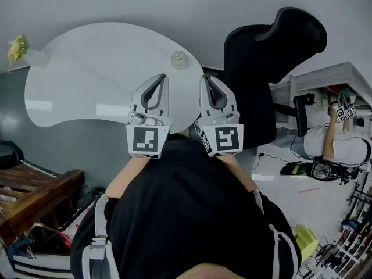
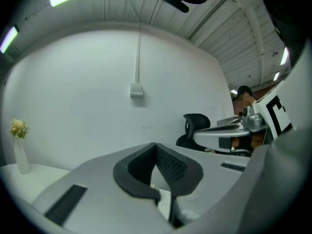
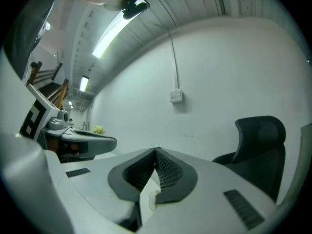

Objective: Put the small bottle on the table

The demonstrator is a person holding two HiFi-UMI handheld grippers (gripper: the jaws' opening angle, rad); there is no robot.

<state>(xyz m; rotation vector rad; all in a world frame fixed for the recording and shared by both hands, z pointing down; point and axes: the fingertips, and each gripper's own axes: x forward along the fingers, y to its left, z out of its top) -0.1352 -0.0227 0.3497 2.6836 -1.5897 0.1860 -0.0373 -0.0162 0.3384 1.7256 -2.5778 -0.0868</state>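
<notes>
The small clear bottle [image 1: 178,59] stands upright on the white curved table [image 1: 87,80] near its far right edge. My left gripper [image 1: 161,77] and right gripper [image 1: 206,77] are held side by side close to my chest, tips pointing at the table just short of the bottle. Both are shut with nothing between the pads. In the left gripper view the tips of the left gripper [image 2: 156,144] meet against the white wall. In the right gripper view the right gripper [image 3: 156,149] is likewise shut, and the bottle [image 3: 152,199] shows small through the gap below the tips.
A vase of yellow flowers [image 1: 20,48] stands at the table's far left end. A black office chair [image 1: 273,57] is right of the table. A wooden bench [image 1: 35,196] lies at my left. Another person [image 1: 340,144] sits by a desk at far right.
</notes>
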